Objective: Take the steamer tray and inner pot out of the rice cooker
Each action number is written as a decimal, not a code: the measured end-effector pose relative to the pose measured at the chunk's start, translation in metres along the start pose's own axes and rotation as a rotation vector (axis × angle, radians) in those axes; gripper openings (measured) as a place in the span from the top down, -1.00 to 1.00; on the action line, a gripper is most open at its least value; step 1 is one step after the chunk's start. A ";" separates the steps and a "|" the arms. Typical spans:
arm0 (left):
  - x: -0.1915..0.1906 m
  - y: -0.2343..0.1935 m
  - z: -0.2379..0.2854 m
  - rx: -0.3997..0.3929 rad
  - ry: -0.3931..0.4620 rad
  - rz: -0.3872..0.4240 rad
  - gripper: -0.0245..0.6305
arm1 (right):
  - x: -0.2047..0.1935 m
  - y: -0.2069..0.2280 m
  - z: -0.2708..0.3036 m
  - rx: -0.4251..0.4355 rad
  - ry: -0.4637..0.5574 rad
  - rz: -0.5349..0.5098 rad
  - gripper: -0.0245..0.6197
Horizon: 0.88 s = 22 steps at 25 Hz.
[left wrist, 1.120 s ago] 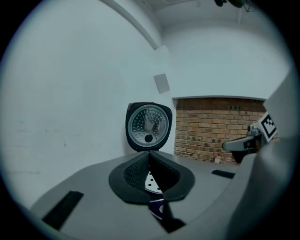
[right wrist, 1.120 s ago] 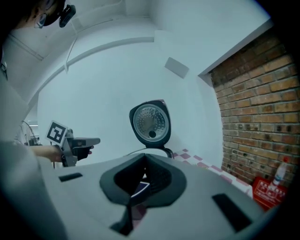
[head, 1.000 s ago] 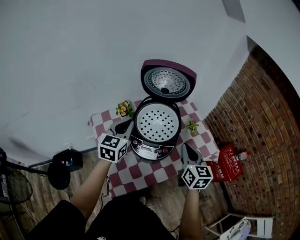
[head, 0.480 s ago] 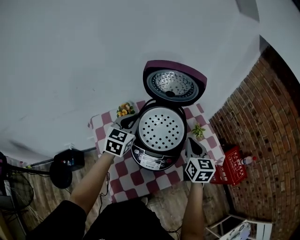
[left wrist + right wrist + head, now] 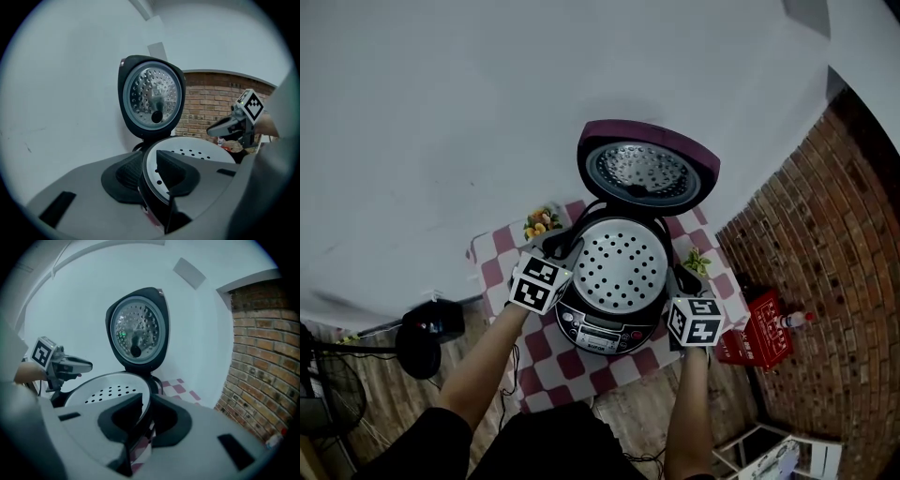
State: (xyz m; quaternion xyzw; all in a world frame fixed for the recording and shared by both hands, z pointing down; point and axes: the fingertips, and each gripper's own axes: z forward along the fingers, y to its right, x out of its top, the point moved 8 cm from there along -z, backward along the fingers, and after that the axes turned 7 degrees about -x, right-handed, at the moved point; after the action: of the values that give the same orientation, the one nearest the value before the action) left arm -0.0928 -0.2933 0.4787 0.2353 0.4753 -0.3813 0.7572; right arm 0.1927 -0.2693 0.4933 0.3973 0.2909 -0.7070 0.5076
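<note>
Check-cloth table (image 5: 499, 261) against a white wall, brick wall (image 5: 825, 244) at rt. Nearest me, left gripper (image 5: 561, 247): jaws have just been opening, approx. half apart, straddling the left rim of the steamer tray (image 5: 623, 264), no grip. Right gripper (image 5: 686, 281): jaws also just opening, narrow gap, rt rim between them; I see no clamp. Tray sits atop the rice cooker (image 5: 595, 333). Beyond, lid (image 5: 645, 173) stands open.

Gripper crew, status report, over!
Left gripper, right gripper: jaws just been opening, straddling rim of round white perforated steamer tray. Tray sits in black rice cooker. Purple lid up.
</note>
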 end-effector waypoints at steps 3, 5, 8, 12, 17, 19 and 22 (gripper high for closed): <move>0.000 -0.002 0.005 -0.005 0.001 0.006 0.65 | 0.000 -0.003 0.014 0.002 -0.054 -0.047 0.69; 0.000 -0.002 0.006 -0.009 -0.001 0.017 0.66 | 0.000 -0.005 0.021 -0.005 -0.091 -0.084 0.61; 0.001 -0.003 0.007 -0.009 0.002 0.017 0.68 | 0.001 -0.008 0.030 -0.015 -0.141 -0.125 0.45; 0.000 -0.005 0.006 -0.007 0.003 0.014 0.71 | 0.001 -0.012 0.042 -0.034 -0.202 -0.155 0.36; -0.004 -0.008 0.005 -0.003 0.008 -0.002 0.83 | 0.000 -0.012 0.050 -0.090 -0.253 -0.199 0.36; -0.006 -0.008 0.005 -0.004 0.008 -0.005 0.85 | 0.000 -0.012 0.050 -0.103 -0.263 -0.202 0.37; -0.005 -0.008 0.005 -0.013 0.016 -0.003 0.87 | 0.000 -0.012 0.052 -0.116 -0.276 -0.205 0.37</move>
State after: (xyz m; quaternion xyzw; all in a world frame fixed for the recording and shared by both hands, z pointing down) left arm -0.0979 -0.3000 0.4852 0.2328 0.4843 -0.3773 0.7543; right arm 0.1679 -0.3078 0.5203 0.2345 0.2977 -0.7850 0.4900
